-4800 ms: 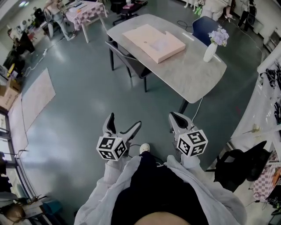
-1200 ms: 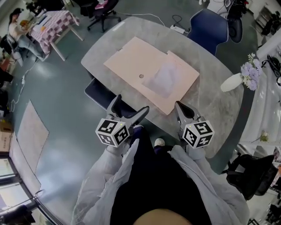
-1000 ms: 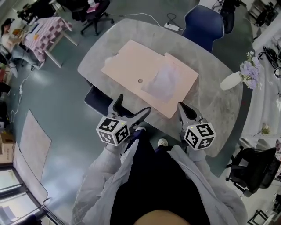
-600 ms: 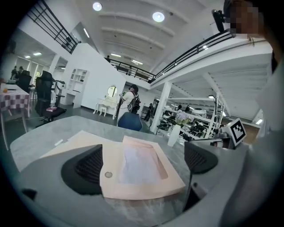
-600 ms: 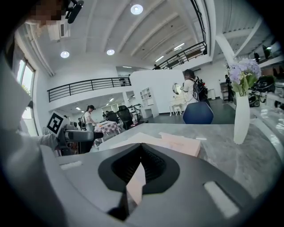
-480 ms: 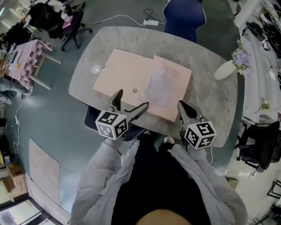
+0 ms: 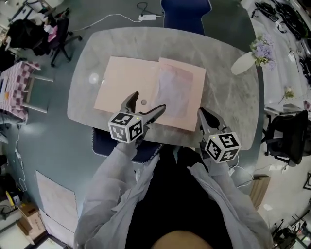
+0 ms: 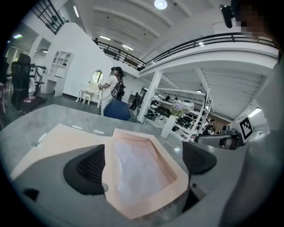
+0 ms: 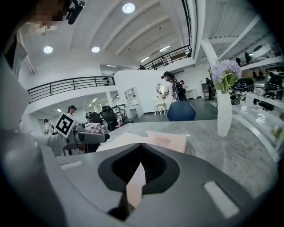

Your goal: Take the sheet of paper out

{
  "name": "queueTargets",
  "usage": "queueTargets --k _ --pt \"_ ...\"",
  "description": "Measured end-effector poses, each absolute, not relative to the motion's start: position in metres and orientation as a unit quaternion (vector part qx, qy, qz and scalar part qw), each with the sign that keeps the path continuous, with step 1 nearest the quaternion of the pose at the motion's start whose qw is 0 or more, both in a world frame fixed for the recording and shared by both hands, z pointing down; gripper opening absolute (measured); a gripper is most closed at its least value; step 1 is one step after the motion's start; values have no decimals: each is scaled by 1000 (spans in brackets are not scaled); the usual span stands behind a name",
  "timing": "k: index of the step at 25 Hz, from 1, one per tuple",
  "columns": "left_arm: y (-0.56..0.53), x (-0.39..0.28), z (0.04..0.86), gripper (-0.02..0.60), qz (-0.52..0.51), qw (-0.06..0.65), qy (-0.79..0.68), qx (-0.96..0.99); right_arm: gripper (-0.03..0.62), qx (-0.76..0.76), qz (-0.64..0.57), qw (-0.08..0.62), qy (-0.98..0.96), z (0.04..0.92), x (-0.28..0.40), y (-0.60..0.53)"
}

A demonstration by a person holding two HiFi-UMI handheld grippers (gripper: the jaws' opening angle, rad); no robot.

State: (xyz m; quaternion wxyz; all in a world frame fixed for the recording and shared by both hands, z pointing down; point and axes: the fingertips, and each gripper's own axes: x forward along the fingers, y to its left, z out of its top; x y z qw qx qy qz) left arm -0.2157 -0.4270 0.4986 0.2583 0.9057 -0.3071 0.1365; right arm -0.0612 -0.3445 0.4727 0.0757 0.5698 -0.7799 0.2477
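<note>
A large pink envelope (image 7: 129,87) lies flat on the grey marble table (image 7: 228,104). Its right half is an open pocket with a pale sheet of paper (image 7: 172,92) inside. In the left gripper view the paper (image 8: 137,170) lies straight ahead. My left gripper (image 7: 148,100) hovers over the envelope's near edge, open. Its jaws have just been closing a little, with nothing gripped between them. The two dark pads (image 8: 91,166) stand far apart. My right gripper (image 7: 202,113) is at the table's near edge, right of the envelope, shut and holding nothing.
A white vase of purple flowers (image 7: 243,62) stands at the table's far right. A blue chair (image 7: 187,12) stands beyond the table. A dark chair seat (image 7: 104,146) is tucked under the near side. A black office chair (image 7: 286,136) is on the right.
The table has come closer and squarer in the head view. My left gripper has moved forward over the envelope's near edge. The right gripper has shifted only slightly.
</note>
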Motion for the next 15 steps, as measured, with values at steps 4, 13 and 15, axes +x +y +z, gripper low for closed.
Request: queueTargets --k 4,13,15 --pt "-434 -202 519 531 158 268 -280 908 14 587 257 79 -764 483 -58 -345" --pt "-450 -190 578 443 216 302 -259 892 14 606 285 84 -738 506 -57 -346" --pt "-453 -188 590 419 227 310 -257 887 14 603 289 85 -739 511 -56 -349"
